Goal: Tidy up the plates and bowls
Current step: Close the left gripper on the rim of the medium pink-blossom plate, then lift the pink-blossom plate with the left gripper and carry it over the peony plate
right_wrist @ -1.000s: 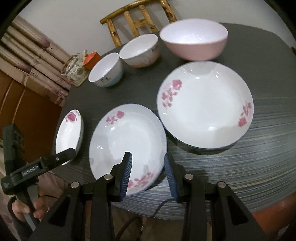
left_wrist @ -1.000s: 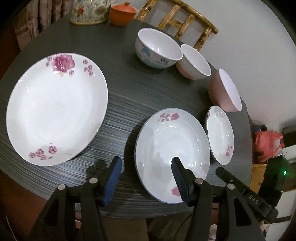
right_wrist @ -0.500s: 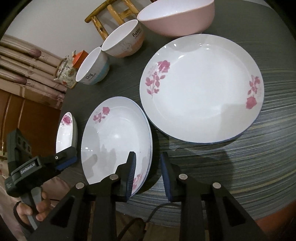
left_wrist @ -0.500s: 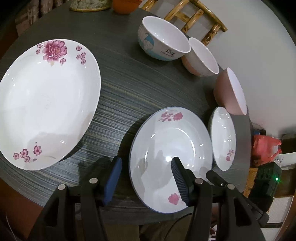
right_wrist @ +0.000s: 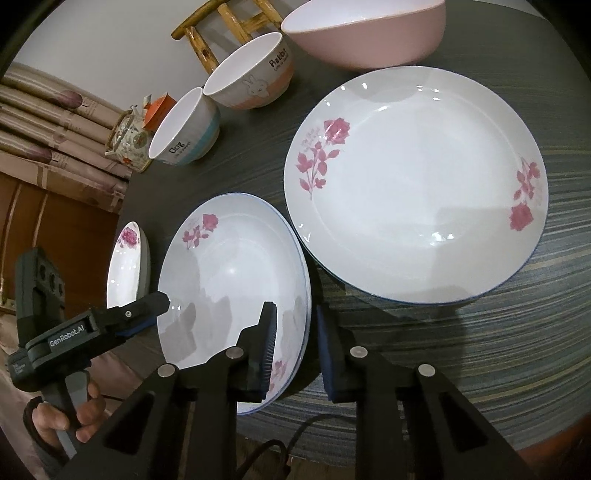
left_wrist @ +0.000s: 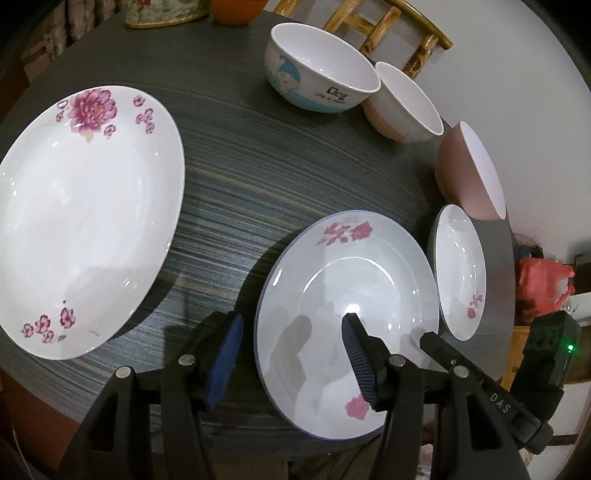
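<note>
Change since earlier frame: both grippers had come down closer to the middle plate (right_wrist: 236, 273); the right gripper's (right_wrist: 293, 347) jaws had narrowed around its rim.
Right gripper: jaws closing, the plate's near-right rim between them; pad contact could not be made out.
Left gripper (left_wrist: 291, 358): jaws apart, straddling the same plate's near-left rim, one finger over the plate, one over the table (left_wrist: 258, 155); no pad was seen pressing.
Left hand (right_wrist: 70, 413): wrapped on the gripper handle, partly cut off by the frame edge.
Hidden or unclear: the plate's near edge lay behind the fingers; whether it was one plate or two stacked could not be told from its doubled rim.
Plates: three in each view, four in all: flowered large plate (left_wrist: 81, 221), middle plate, rose-patterned plate (right_wrist: 413, 184).
Bowls: three: blue "Dog" bowl (left_wrist: 321, 70), rabbit bowl (right_wrist: 251, 70), pink bowl (right_wrist: 369, 33), in a row at the far side.
Orientation: round plates, face up, no long axis.
</note>
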### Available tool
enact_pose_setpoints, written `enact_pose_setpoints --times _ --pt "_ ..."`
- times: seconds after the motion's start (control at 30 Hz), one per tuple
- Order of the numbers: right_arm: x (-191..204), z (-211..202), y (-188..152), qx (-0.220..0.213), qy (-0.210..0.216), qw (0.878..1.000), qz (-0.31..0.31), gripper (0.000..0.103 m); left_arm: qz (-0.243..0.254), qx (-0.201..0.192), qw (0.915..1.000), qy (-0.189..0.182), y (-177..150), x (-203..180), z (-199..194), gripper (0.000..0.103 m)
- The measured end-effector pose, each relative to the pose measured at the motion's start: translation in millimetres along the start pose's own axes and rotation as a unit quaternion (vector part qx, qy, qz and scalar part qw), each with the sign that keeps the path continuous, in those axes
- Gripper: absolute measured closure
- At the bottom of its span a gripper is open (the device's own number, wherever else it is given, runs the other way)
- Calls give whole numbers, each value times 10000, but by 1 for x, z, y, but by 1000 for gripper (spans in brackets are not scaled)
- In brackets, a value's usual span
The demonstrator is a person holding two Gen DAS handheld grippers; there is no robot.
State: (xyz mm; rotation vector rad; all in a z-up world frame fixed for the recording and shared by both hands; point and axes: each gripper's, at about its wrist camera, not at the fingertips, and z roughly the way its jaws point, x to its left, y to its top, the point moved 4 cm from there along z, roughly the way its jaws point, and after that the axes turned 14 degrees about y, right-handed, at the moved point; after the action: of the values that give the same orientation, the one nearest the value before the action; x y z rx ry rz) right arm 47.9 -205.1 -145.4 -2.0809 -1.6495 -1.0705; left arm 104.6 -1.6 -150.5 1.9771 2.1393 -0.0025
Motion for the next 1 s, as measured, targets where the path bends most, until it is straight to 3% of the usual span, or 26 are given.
enact_pose_setpoints --times 0.07,0.27,0.33,0.5,1.0 --pt "0 1 1 -1 3 10000 -16 87 53 6 10000 4 0 -2 1 58" --pt "-3 3 3 -1 7 10000 18 89 118 2 9998 130 2 -5 5 64" --pt "-2 4 3 11 6 10000 19 89 153 -33 9995 282 3 -3 7 75" --pt "-2 7 4 40 -51 10000 -16 89 167 -62 9989 431 3 2 12 89" --pt "1 10 4 -1 -308 9995 -116 93 530 -268 9961 658 1 -2 9 89"
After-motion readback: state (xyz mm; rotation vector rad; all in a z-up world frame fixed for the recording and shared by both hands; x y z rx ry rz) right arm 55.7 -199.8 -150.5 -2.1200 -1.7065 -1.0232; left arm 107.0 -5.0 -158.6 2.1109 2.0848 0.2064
